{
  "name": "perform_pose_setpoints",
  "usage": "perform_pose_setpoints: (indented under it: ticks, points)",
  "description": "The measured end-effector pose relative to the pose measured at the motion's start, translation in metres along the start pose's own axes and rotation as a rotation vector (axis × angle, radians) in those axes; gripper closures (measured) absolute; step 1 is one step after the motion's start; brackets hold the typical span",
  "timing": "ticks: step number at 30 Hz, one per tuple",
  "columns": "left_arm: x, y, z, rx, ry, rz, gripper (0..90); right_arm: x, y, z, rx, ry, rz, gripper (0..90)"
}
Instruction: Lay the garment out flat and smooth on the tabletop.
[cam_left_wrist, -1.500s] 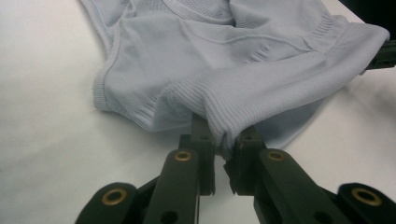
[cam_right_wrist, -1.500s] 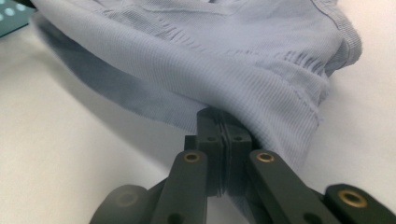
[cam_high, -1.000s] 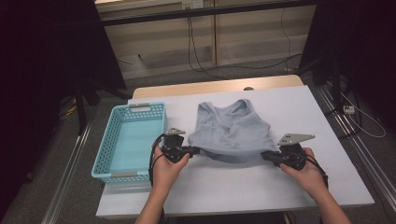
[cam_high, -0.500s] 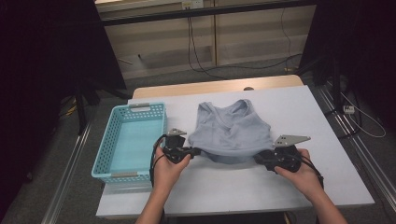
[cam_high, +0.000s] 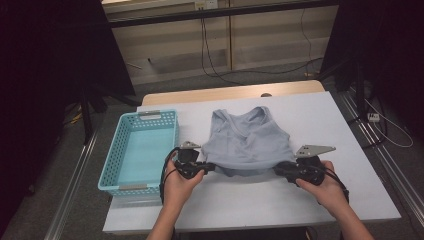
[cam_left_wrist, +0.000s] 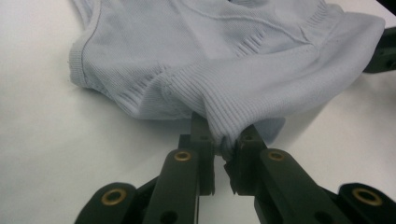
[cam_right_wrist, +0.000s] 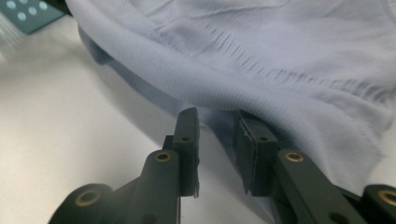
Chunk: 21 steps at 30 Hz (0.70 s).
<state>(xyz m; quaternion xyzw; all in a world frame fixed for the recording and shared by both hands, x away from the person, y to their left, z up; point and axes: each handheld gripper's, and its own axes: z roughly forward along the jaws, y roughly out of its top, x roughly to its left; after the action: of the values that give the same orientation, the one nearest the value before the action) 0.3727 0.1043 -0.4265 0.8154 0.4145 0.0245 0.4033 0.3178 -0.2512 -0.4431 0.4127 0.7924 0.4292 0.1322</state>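
Note:
A pale blue-grey sleeveless top (cam_high: 250, 140) lies flat on the white table (cam_high: 330, 120), neck away from me. My left gripper (cam_high: 210, 166) is shut on the ribbed hem at its lower left corner, and in the left gripper view the bunched hem (cam_left_wrist: 224, 126) is pinched between the jaws (cam_left_wrist: 223, 144). My right gripper (cam_high: 278, 169) is at the hem's lower right corner. Its jaws have just been closing but still stand apart (cam_right_wrist: 215, 121). The top's hem (cam_right_wrist: 261, 88) drapes over their tips, with no cloth pressed between the pads.
A light blue plastic basket (cam_high: 112, 175) stands on the table's left side, close beside my left hand. Bare white table stretches in front of and to the right of the top. Cables and dark stands are on the floor beyond.
My right gripper has edged a little to the left, in toward the hem's right corner. The left gripper and the top have not moved.

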Motion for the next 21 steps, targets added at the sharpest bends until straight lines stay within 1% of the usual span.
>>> perform_pose_setpoints:
  ticks: [2,3,4,6,7,8,9,10,11,12,13,14,15,17,18,21]
  points:
    - [0.001,0.001,0.001,-0.002,-0.004,-0.004,82.6,-0.002,0.000,-0.006,-0.018,-0.012,0.014,73.1]
    - [0.001,0.001,0.001,-0.002,-0.004,-0.004,82.7,-0.002,0.000,-0.006,-0.018,-0.012,0.014,73.1]
    - [0.001,0.001,0.001,0.000,-0.005,-0.003,82.7,-0.004,0.000,-0.012,-0.029,-0.019,0.020,73.0]
    - [0.001,0.002,0.001,0.001,-0.003,-0.005,82.6,-0.005,-0.001,-0.014,-0.032,-0.022,0.024,72.6]
    - [0.001,0.003,0.002,0.002,-0.008,-0.005,82.6,-0.007,-0.001,-0.021,-0.048,-0.044,0.036,71.7]
    - [0.001,0.003,0.002,0.002,-0.008,-0.005,82.6,-0.007,-0.001,-0.021,-0.048,-0.044,0.036,71.7]
    - [0.001,0.003,0.002,0.001,-0.007,-0.002,82.6,-0.008,-0.002,-0.024,-0.056,-0.053,0.038,71.3]
    - [0.000,0.004,0.004,-0.002,-0.007,-0.005,82.6,-0.010,-0.004,-0.029,-0.065,-0.074,0.047,70.6]
    - [0.000,0.004,0.004,-0.002,-0.007,-0.005,82.6,-0.011,-0.005,-0.031,-0.064,-0.086,0.046,70.3]
    - [0.000,0.005,0.004,0.006,-0.004,0.004,82.6,-0.012,-0.006,-0.032,-0.064,-0.095,0.049,69.9]
    - [0.000,0.005,0.005,0.008,-0.005,0.003,82.6,-0.012,-0.006,-0.032,-0.064,-0.095,0.049,69.9]
    - [-0.001,0.006,0.005,0.008,-0.005,0.004,82.6,-0.013,-0.008,-0.033,-0.056,-0.110,0.050,69.0]
    - [-0.001,0.007,0.006,0.018,-0.009,0.011,82.6,-0.013,-0.009,-0.033,-0.051,-0.121,0.048,68.0]
    - [-0.001,0.007,0.007,0.015,-0.008,0.008,82.7,-0.014,-0.010,-0.032,-0.048,-0.126,0.043,67.7]
    - [-0.001,0.007,0.007,0.018,-0.007,0.011,82.6,-0.014,-0.011,-0.030,-0.050,-0.131,0.050,64.4]
    - [-0.001,0.007,0.008,0.020,-0.004,0.010,82.7,-0.014,-0.010,-0.027,-0.060,-0.150,0.059,60.2]
